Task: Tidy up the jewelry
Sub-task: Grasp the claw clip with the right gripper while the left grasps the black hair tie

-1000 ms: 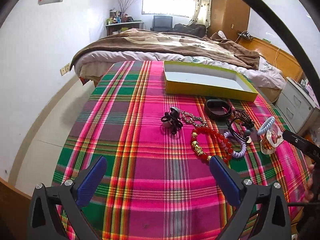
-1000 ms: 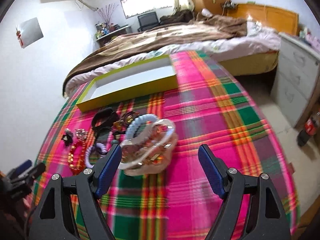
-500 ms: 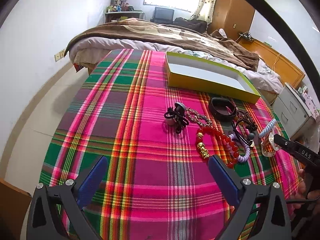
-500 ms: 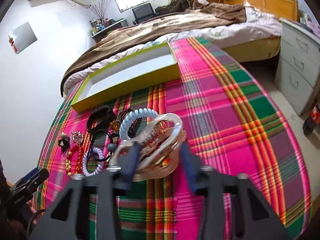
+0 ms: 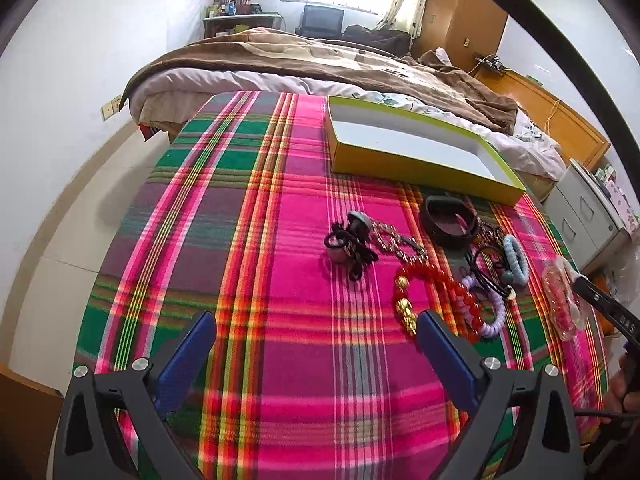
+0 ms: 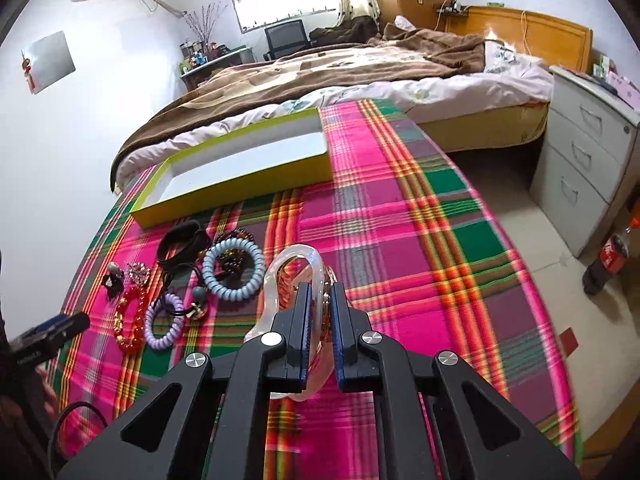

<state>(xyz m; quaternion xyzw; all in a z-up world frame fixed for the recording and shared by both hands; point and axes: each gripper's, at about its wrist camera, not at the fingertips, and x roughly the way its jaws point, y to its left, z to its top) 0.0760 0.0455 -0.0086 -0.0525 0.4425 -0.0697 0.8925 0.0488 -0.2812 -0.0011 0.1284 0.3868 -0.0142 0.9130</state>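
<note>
Since a second ago, the right gripper (image 6: 320, 300) has gone from gaping wide to clamping its blue pads onto the clear plastic hair clip (image 6: 298, 276), now pinched tilted over the plaid cloth (image 6: 400, 220).

Going left to right in the left wrist view: the left gripper (image 5: 316, 338) is hanging with its jaws wide apart, nothing between them; then the black hair tie bundle (image 5: 352, 246), the red bead bracelet (image 5: 436, 292), the lilac coil tie (image 5: 490, 312), the pale blue coil tie (image 5: 516, 260), and at the far edge the clip (image 5: 562, 300) side-on.

Only the right wrist view is showing the pads actually pressing the clip. Both are showing the yellow-green box (image 5: 416, 168) sitting behind the jewelry, nothing in it.
</note>
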